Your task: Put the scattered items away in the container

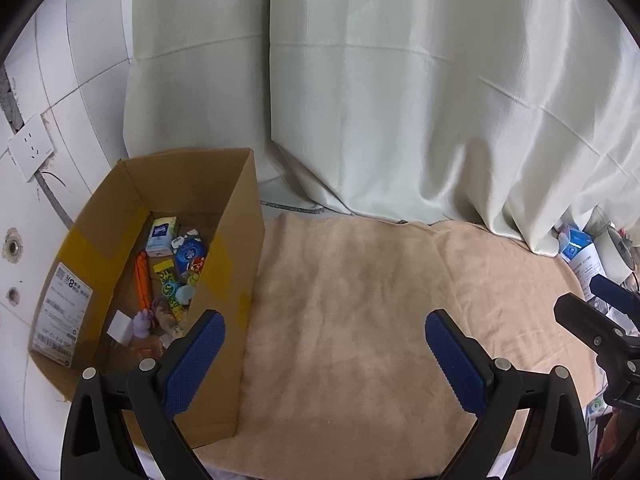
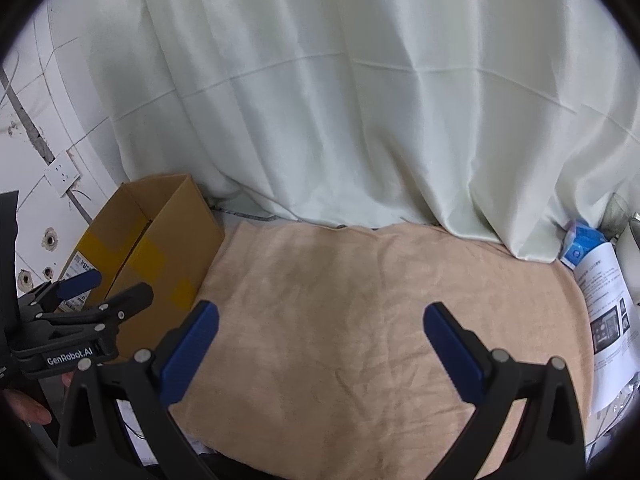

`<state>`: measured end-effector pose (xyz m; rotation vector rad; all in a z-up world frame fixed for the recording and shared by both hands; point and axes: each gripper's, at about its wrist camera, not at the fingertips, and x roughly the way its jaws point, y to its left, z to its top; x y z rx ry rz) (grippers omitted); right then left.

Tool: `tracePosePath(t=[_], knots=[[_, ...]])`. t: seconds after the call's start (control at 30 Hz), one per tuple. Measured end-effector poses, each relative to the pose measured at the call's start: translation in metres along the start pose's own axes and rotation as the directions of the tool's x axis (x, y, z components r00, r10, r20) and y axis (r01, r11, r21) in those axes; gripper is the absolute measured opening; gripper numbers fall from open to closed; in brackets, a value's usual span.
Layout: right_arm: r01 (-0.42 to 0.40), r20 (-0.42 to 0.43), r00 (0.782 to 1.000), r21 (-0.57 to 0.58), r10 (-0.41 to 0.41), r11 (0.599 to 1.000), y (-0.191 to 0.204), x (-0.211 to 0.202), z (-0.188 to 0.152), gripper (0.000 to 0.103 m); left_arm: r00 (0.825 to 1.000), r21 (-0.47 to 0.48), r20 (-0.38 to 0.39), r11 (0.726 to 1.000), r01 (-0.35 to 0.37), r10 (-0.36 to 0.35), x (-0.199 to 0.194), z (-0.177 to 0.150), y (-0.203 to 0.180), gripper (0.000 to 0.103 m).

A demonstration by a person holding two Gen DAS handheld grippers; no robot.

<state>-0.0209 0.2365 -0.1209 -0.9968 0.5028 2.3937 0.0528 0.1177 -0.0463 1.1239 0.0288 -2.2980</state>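
Inside cardboard box (image 1: 236, 216), scattered items (image 1: 172, 276).

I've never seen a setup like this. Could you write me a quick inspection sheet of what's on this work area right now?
Surface: beige towel, wrinkled, nothing lying on it.
Job's things: open cardboard box at the towel's left edge holds a tissue pack, an orange carrot toy, a purple figure, a white cube and other small items.
Clutter: printed paper and a blue packet off the towel's right edge.
Grippers: left hand-held gripper open, empty; right hand-held gripper open, empty.
Cables: a thin wire by the wall socket.
Surroundings: pale curtain, white tiled wall.
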Motion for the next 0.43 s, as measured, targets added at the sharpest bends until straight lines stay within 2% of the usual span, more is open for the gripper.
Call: tracePosePath(t=[0.43], knots=[[0.008,-0.003,1.0,0.006,-0.008,1.0,0.0004,-0.0018,0.0015,0.103,1.0,-0.018,0.005,1.0,0.021,-0.02,-0.0004,0.0011,0.0049,0.101]])
